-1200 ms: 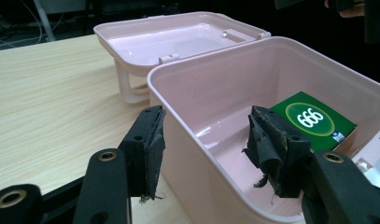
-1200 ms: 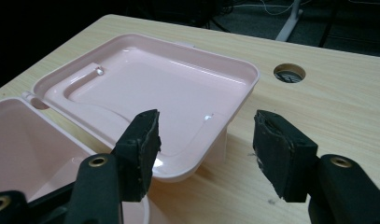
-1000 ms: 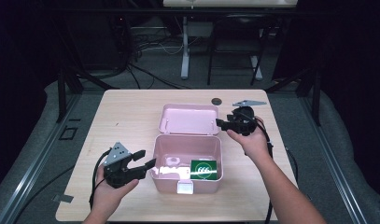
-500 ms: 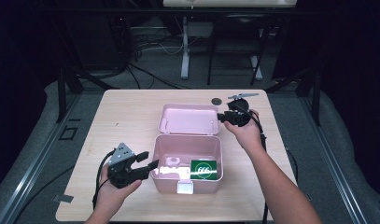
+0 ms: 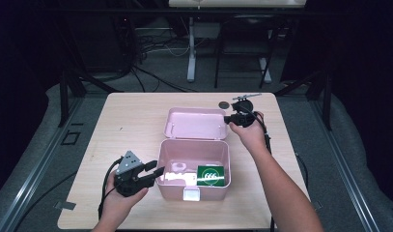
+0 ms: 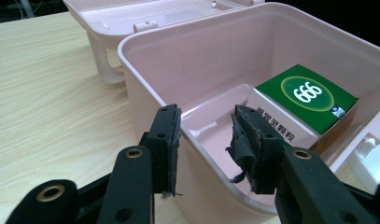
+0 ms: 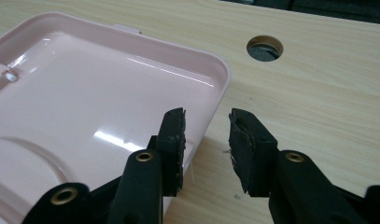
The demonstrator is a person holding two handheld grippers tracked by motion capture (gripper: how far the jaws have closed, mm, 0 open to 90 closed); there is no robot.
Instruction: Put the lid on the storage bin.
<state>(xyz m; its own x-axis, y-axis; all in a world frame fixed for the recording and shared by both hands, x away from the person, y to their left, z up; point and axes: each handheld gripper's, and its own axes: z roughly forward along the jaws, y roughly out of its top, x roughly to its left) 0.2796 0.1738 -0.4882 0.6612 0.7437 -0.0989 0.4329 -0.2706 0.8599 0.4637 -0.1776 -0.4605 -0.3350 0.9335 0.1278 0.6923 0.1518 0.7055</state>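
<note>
On the near part of the table (image 5: 131, 121), the left hand-held gripper (image 5: 153, 174) has been closing and now straddles the left wall of the pink box (image 5: 194, 186), pads not yet pressing. Farther back, the right hand-held gripper (image 5: 228, 118), also closing, straddles the open lid's (image 5: 194, 123) corner rim, ungripped.

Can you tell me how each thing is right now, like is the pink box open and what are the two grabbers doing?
Pink box: open, a packet inside.
Lid: swung back, lying flat on the table.
Green packet: lying in the box, closed.
Left gripper: fingers have just been closing, straddling the box's side wall, not pressing yet.
Right gripper: fingers have just been closing, straddling the lid's edge, not pressing yet.
</note>
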